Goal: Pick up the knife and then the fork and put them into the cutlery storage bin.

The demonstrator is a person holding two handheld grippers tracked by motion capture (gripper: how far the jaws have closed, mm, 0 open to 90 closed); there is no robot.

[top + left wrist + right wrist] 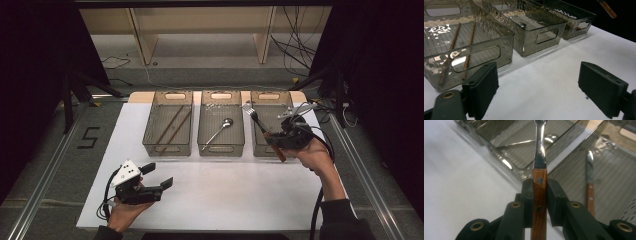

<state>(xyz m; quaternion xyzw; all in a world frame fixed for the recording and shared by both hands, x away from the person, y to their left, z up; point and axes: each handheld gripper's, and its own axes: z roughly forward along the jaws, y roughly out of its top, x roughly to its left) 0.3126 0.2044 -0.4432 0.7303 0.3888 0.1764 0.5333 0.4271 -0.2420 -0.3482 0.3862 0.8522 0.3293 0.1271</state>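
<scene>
Fork [260, 125], wooden handle, steel tines: held in the air over the rightmost of three smoky clear bins, tines pointing away toward the far left, handle end slanting down toward the person. In the right gripper view the fork [539, 177] runs straight up the middle, both black jaws pressed flat against the wooden handle at its riveted part, steel neck rising beyond them.

Right gripper [289, 135]: clamped on the fork handle, held above the near end of the right bin [287, 100]. Person's hand and dark sleeve come in from the lower right.

Inside the right bin, seen from the right gripper view: a knife [589, 182] with matching wooden handle lying flat on the ribbed floor, just to the side of the held fork.

Middle bin [221, 147]: one spoon [218, 132] lying diagonally, bowl toward the far side.

Left bin [167, 148]: two brown chopsticks [172, 125] lying roughly parallel, lengthwise; also clear in the left gripper view [455, 40].

Left gripper [159, 176]: low over the white table top [225, 195], near left, well apart from the bins, jaws spread wide with nothing between them. In its own view only bare white surface lies between the two pads
</scene>
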